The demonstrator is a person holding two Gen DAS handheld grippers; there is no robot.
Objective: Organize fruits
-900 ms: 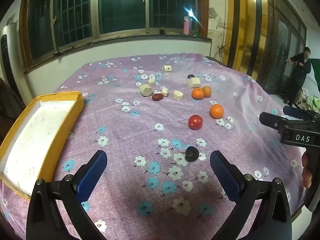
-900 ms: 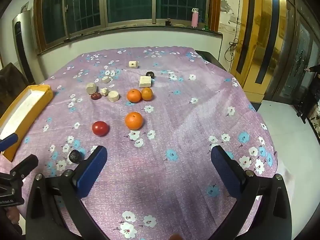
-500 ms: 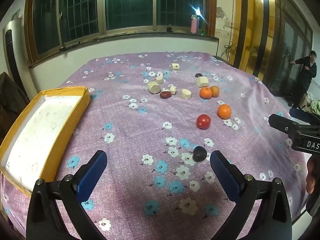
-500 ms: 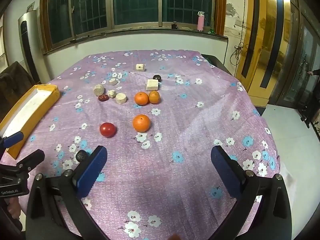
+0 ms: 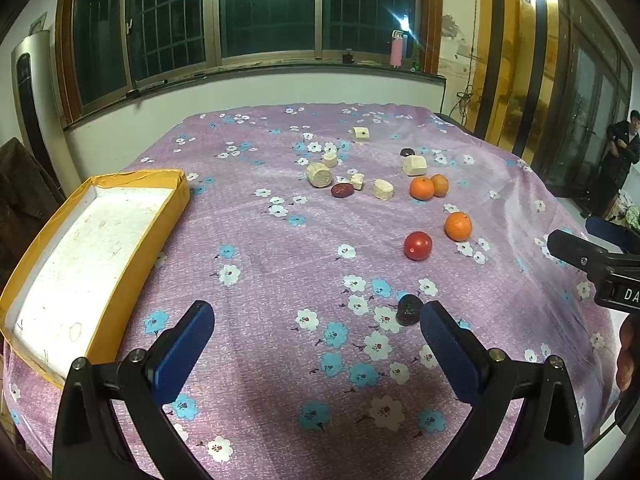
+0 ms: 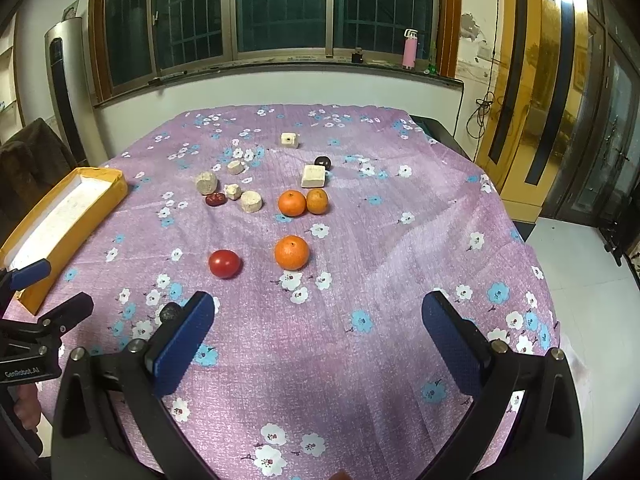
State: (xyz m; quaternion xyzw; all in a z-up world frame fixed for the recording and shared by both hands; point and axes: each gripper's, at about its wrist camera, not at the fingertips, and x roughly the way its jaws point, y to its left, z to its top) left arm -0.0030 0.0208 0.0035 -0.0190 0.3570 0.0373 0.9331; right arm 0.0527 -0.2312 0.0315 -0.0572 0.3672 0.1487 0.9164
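Note:
On the purple flowered cloth lie a red tomato, three oranges, the nearest beside it, and a pair farther back. A dark plum lies close to my left gripper's right finger. A red date sits among several pale chunks. The yellow tray stands at the left, holding nothing. My left gripper and right gripper are both open over the near cloth, holding nothing.
Another dark fruit lies by a pale block at the back. The table's right edge drops to a tiled floor. A person stands by the doors far right. A dark chair stands left of the table.
Both grippers have drawn back and risen a little, so the fruits and tray show farther off and more to the right in the left view. Nothing on the cloth has moved.

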